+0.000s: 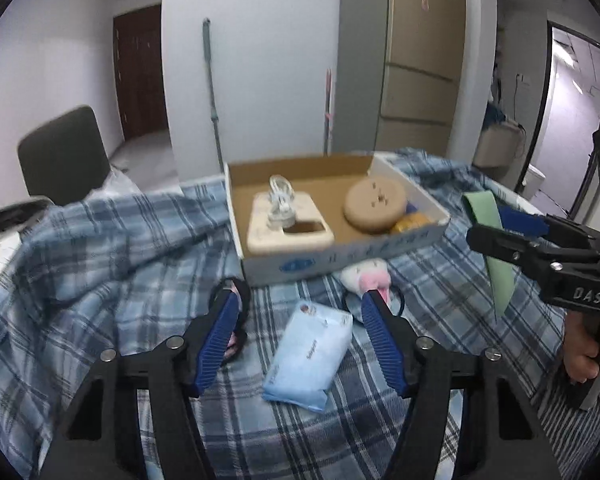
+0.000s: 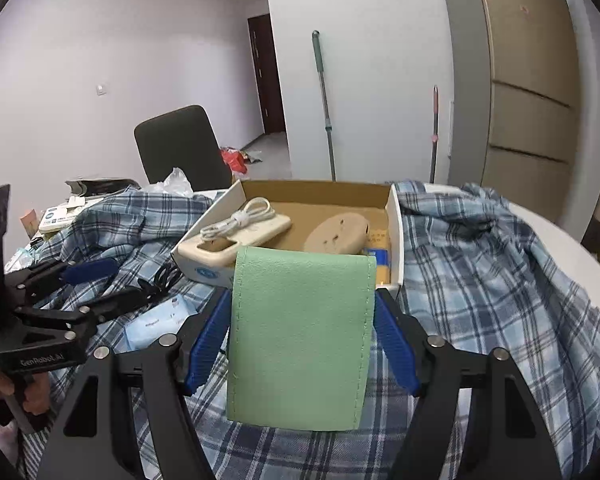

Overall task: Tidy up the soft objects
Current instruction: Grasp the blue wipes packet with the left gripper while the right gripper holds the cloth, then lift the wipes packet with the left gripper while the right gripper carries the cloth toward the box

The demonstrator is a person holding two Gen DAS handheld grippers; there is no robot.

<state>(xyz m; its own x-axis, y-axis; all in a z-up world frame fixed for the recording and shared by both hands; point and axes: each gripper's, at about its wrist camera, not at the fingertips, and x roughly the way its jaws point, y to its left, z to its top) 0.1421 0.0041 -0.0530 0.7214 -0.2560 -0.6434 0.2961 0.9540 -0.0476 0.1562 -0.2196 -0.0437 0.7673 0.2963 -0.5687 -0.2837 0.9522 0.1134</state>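
Two grippers are seen over a table draped with a blue plaid cloth (image 1: pixel 100 248). The right gripper (image 2: pixel 304 320) is closed on a green pad (image 2: pixel 300 336), which is pinched by its side edges between the blue fingers (image 2: pixel 208 340) and held clear of the cloth. The left gripper (image 1: pixel 300 332) is spread open and holds nothing.

The carrying step appears to be in hand: the green pad is being brought toward the cardboard box (image 2: pixel 394 232), which stands at twelve o'clock just beyond the pad's top edge. A beige case (image 2: pixel 236 236) with a coiled white cable (image 2: pixel 240 220), and a round beige cushion (image 2: pixel 338 232), are already seen inside. The next move is judged to call for a forward carry over the near wall, then a release onto bare cardboard.

From the left wrist camera, a light blue tissue pack (image 1: pixel 308 356) is seen lying on the cloth between the open fingers, slightly toward six o'clock of their tips. A pink and white plush toy (image 1: pixel 368 276) lies at one o'clock, touching the box's front wall. A short descent would be needed before the tissue pack could be taken.
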